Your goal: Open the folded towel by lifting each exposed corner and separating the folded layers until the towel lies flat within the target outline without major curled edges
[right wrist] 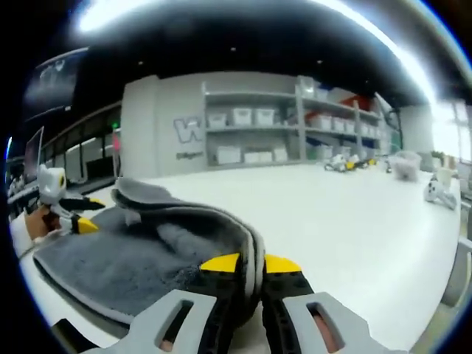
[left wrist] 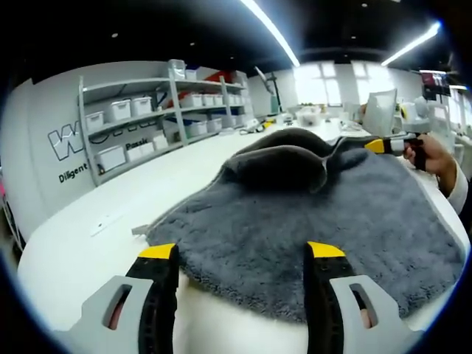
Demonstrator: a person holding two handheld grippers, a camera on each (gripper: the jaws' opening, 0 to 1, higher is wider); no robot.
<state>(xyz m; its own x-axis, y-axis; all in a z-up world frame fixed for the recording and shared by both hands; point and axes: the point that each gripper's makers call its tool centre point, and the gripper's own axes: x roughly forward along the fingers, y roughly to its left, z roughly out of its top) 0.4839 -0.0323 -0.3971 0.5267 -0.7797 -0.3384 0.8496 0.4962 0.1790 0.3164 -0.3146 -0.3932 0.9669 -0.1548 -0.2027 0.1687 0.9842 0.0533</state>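
Currently: right tongs (right wrist: 251, 263) pinching raised fold of grey towel (right wrist: 140, 269); left tongs (left wrist: 242, 252) spread, towel edge between, white surface (left wrist: 96, 243) beneath.

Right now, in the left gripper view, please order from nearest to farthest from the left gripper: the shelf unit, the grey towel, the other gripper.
1. grey towel, just ahead of the left gripper, on the white table.
2. right gripper, far right, at the towel's raised edge.
3. shelf unit, far left, against the wall.
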